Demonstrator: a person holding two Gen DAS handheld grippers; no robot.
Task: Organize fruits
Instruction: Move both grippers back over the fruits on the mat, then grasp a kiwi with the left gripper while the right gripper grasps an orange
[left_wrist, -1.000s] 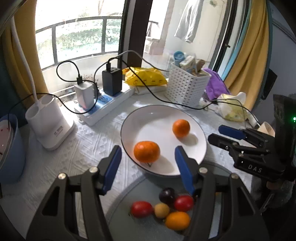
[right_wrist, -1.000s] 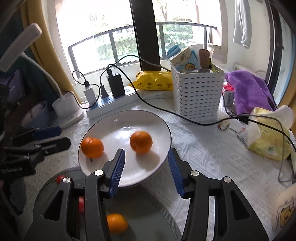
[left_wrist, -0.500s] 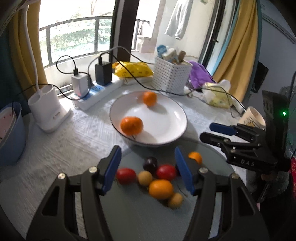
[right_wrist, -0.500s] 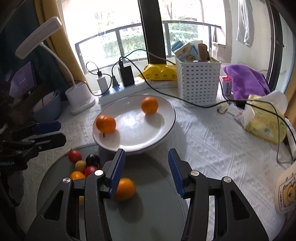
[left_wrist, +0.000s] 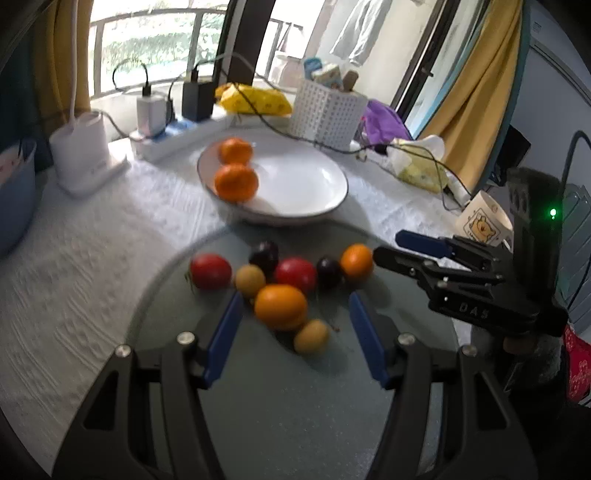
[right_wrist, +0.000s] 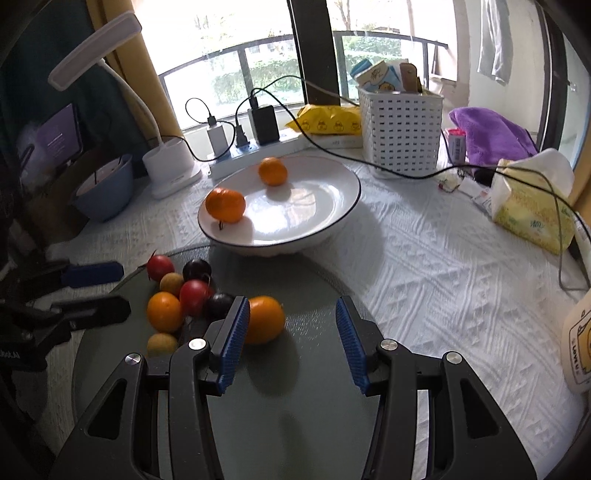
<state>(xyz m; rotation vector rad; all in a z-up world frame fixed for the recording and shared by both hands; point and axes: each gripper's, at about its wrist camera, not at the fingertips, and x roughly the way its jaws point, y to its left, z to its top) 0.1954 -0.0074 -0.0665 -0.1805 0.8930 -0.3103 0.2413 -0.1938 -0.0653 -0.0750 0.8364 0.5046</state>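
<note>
Two oranges (right_wrist: 225, 205) on white plate (right_wrist: 325, 221), both grippers' fingers (right_wrist: 234, 343) apart, empty

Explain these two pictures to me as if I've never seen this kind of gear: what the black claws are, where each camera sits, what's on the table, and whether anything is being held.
No robot here: a person holds a two-finger claw in each hand, with a wide-angle camera on each looking along its blue-padded fingers. One picture looks out from the left gripper, the other from the right gripper; each also catches the other claw at its edge. On the table, a white plate carries two oranges. Nearer, a round glass board bears a cluster of small fruits: red, dark, yellow and orange. Both claws are open and hold nothing.
</note>
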